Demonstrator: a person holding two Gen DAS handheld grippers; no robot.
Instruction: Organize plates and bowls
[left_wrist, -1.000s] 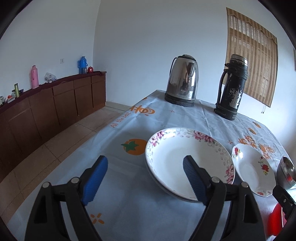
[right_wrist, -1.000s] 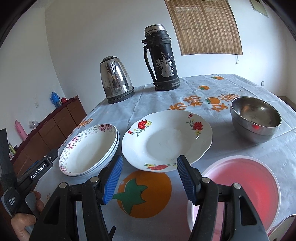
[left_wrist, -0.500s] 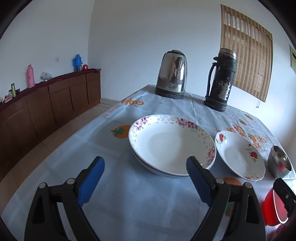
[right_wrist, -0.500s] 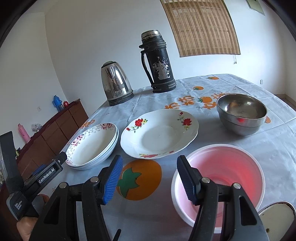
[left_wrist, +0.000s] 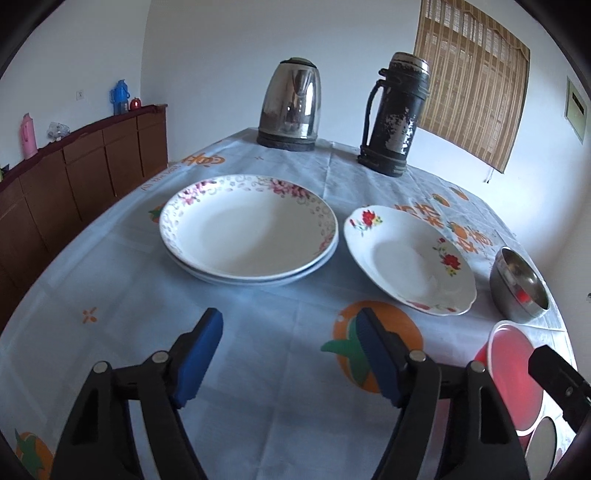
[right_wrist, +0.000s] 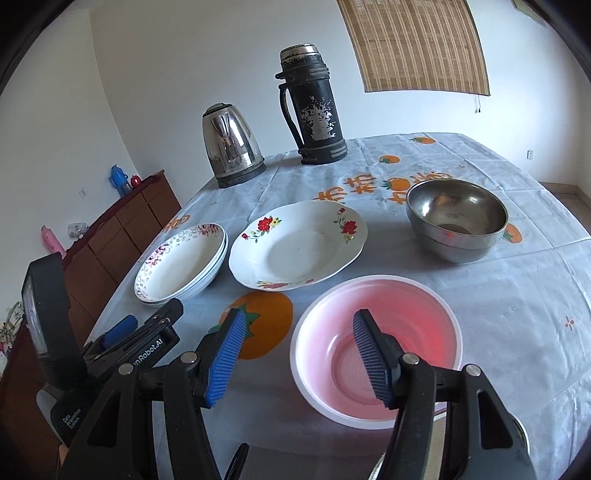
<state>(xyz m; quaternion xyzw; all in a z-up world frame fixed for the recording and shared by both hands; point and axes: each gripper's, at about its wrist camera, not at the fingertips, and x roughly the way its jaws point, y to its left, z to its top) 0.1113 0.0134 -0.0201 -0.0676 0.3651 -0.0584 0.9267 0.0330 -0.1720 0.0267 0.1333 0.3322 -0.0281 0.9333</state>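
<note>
white walls (left_wrist: 221, 55) | bamboo blind (left_wrist: 472, 81) | brown sideboard (left_wrist: 74, 173)

right claw (right_wrist: 297, 356) open over pink bowl (right_wrist: 376, 347) rim; flowered plate (right_wrist: 299, 245) beyond.

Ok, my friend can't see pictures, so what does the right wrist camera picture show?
The open right gripper hovers, holding nothing, over a pink plastic bowl on a pale blue tablecloth. Beyond sit a red-flowered white plate, stacked pink-flowered white plates, a steel bowl, a silver kettle and a black flask.
</note>
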